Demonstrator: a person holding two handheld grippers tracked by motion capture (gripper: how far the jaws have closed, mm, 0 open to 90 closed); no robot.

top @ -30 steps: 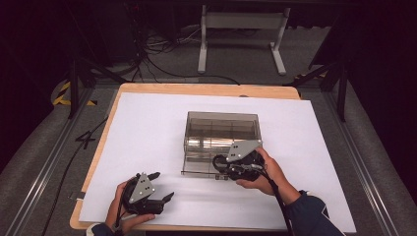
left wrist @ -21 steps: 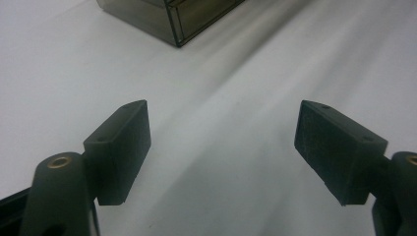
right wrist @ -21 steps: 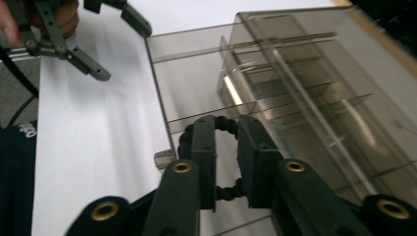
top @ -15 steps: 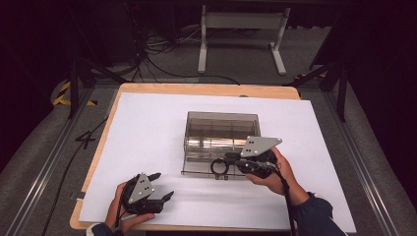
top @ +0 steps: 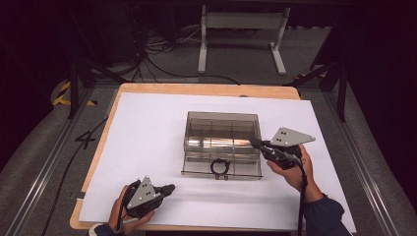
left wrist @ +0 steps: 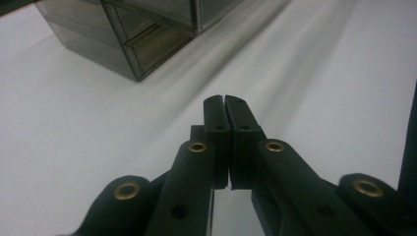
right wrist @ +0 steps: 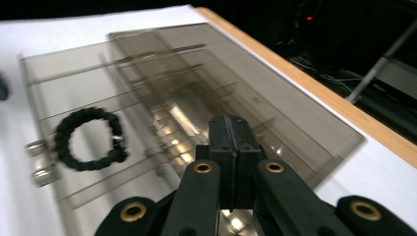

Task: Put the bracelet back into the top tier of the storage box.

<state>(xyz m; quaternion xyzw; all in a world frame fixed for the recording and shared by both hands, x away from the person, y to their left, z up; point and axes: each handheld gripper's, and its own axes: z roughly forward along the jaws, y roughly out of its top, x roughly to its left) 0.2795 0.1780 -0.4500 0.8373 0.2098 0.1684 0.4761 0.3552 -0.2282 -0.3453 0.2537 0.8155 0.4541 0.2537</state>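
Observation:
A smoky clear compartment box [top: 221,132] stands in the middle of the white sheet. A black braided bracelet [top: 220,167] lies on its low front part, near the latches. My right gripper [top: 253,143] is at the box's right side with its tips over the edge. Its jaws have just closed, and they stand shut and empty [right wrist: 230,123]. The bracelet [right wrist: 88,140] lies well to their left. My left gripper [top: 169,188] rests low on the sheet near the front left. Its jaws have also just closed on nothing [left wrist: 225,101], and the box corner [left wrist: 133,44] lies ahead of them.
The white sheet [top: 147,128] covers a wooden table whose edge [top: 206,88] runs along the back. Beyond the back edge are a metal stand [top: 241,29] and floor cables [top: 157,59]. Metal rails [top: 49,162] flank the table.
The right gripper moved right, from over the bracelet to the box's right side, leaving the bracelet lying there. The left gripper's jaws went from open to shut; that hand stayed put.

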